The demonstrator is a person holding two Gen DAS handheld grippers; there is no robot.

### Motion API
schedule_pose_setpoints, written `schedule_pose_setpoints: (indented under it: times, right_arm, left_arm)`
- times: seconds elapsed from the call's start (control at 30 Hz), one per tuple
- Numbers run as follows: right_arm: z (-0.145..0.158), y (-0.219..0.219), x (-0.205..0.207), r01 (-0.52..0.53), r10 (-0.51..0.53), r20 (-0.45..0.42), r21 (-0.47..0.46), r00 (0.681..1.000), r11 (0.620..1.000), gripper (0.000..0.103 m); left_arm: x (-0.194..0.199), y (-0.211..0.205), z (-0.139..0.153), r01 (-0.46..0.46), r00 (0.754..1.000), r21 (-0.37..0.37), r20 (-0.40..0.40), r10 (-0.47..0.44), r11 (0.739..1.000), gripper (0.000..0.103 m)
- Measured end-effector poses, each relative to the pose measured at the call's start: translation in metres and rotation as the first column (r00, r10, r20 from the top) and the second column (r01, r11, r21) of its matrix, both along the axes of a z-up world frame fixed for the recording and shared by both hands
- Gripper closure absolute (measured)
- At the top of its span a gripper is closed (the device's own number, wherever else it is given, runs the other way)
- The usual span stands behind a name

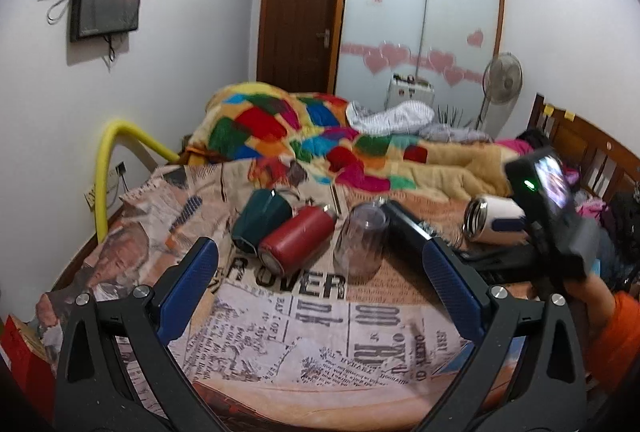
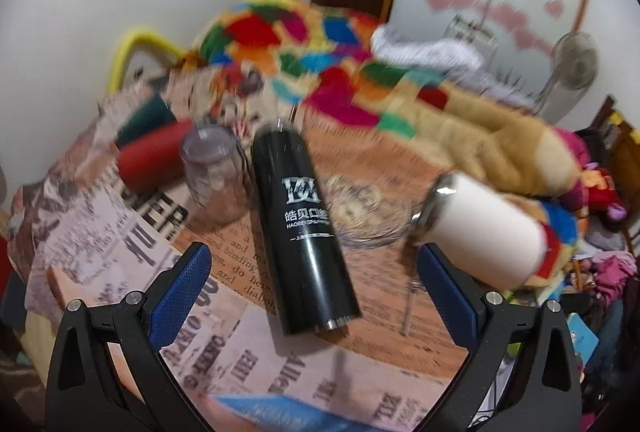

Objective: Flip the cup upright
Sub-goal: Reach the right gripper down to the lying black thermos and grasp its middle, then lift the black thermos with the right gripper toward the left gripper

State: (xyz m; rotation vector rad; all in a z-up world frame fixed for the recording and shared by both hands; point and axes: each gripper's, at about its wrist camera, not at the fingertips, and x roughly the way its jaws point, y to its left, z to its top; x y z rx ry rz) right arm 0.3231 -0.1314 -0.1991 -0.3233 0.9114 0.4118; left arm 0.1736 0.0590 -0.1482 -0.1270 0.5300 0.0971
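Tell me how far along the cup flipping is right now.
Nothing looks done yet. The green cup, red bottle, black bottle and white bottle all lie on their sides, and the clear cup stands mouth down. Both the left gripper and right gripper are open and hold nothing. Every flip is left.

Left wrist view: low over newspaper-print cloth (image 1: pixel 304 316), facing the wardrobe (image 1: pixel 420 12). Right wrist view: nearer, angled down onto the cloth's black bottle (image 2: pixel 304 228). Shared: bottle (image 1: pixel 404 228), cloth (image 2: pixel 248 344).
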Motion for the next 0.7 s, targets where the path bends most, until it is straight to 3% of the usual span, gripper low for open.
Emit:
schedule_pose_setpoints:
  times: [0.13, 0.2, 0.33, 0.5, 0.7]
  right_arm:
    - [-0.026, 0.011, 0.029, -0.045, 0.043, -0.109, -0.02, 0.993, 0.999, 0.008]
    - [-0.037, 0.017, 0.037, -0.058, 0.053, -0.154, -0.03, 0.987, 0.998, 0.017]
    - [-0.053, 0.021, 0.047, -0.085, 0.073, -0.227, -0.045, 0.971, 0.995, 0.025]
    - [-0.063, 0.025, 0.057, -0.094, 0.07, -0.24, -0.088, 0.968, 0.992, 0.039]
    - [-0.062, 0.019, 0.058, -0.096, 0.078, -0.252, -0.058, 0.964, 0.994, 0.041]
  left_arm:
    - [0.015, -0.002, -0.021, 0.016, 0.998, -0.003, -0.054, -0.016, 1.0, 0.0]
    - [0.02, -0.003, -0.029, 0.021, 0.997, -0.011, -0.077, -0.022, 1.0, 0.0]
    - [0.03, -0.002, -0.044, 0.018, 0.994, -0.019, -0.111, -0.02, 1.0, 0.0]
    - [0.036, 0.0, -0.053, 0.007, 0.99, -0.043, -0.142, -0.013, 0.999, 0.0]
    - [0.036, 0.006, -0.055, -0.012, 0.987, -0.072, -0.159, 0.0, 0.997, 0.0]
